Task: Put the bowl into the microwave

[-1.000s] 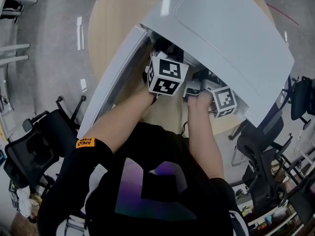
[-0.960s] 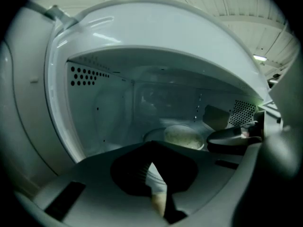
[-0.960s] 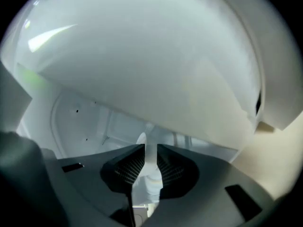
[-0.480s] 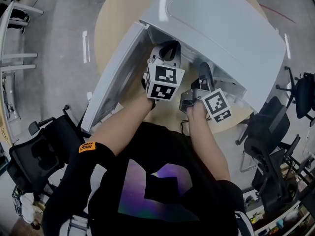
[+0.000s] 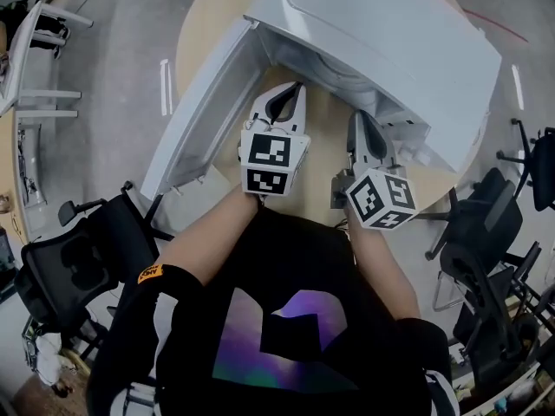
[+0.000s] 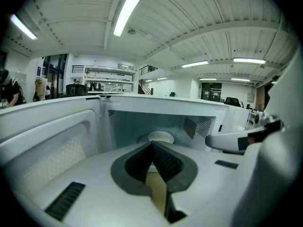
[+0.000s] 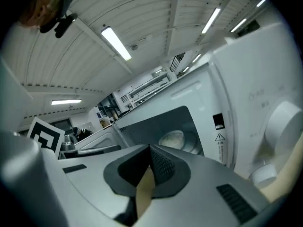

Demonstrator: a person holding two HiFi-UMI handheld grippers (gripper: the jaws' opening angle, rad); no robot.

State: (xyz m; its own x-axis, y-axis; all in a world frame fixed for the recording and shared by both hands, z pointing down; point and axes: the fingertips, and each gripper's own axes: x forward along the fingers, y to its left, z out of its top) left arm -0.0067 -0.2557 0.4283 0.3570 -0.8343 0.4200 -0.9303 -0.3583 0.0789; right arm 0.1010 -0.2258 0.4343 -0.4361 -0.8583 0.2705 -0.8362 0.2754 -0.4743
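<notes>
Pale round wood forms the bench (image 5: pixel 195 33), on which a white microwave (image 5: pixel 390 42) is set with its door (image 5: pixel 204 111) swung wide open. The bowl (image 6: pixel 161 137) is seen inside the microwave, at the middle of the cavity floor. Both grippers are held just in front of the microwave's opening, outside the cavity. The left gripper (image 5: pixel 290 94) is shown with its jaws clenched on nothing; the right gripper (image 5: pixel 358 121) is likewise closed and empty.

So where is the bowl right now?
The bowl sits inside the open microwave, on its floor toward the back, straight ahead in the left gripper view.
</notes>
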